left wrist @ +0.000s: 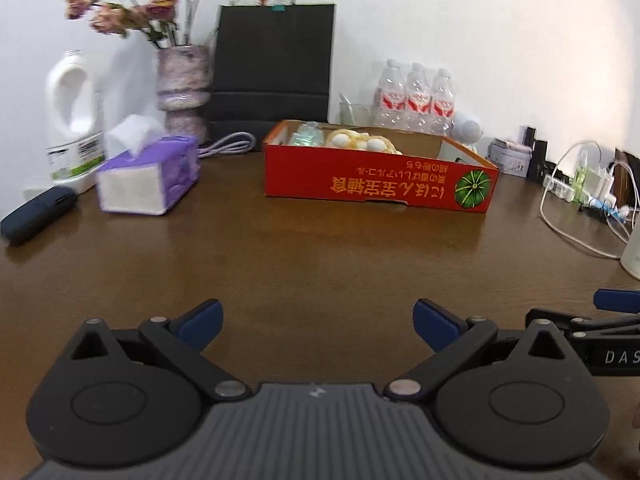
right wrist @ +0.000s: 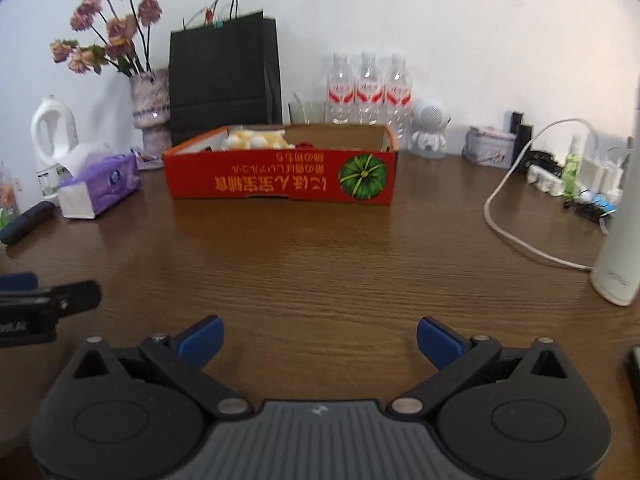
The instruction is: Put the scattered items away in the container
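A wooden table [left wrist: 320,248] seen from low down. At far left lies a dark case [left wrist: 38,214], then a purple tissue box [left wrist: 150,176]. In the middle, towards the back, sits the red cardboard box [left wrist: 380,180], holding a pale yellow bundle [left wrist: 362,140] and a clear packet [left wrist: 307,134]. At right, white cables [left wrist: 576,200] trail. Near the camera, the left gripper [left wrist: 318,322] and the right gripper [right wrist: 319,340] hover side by side above bare wood, jaws spread wide, holding nothing.

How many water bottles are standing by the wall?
3. They stand in a row behind the red box, against the wall: left bottle, middle bottle, right bottle. More could be hidden behind them.
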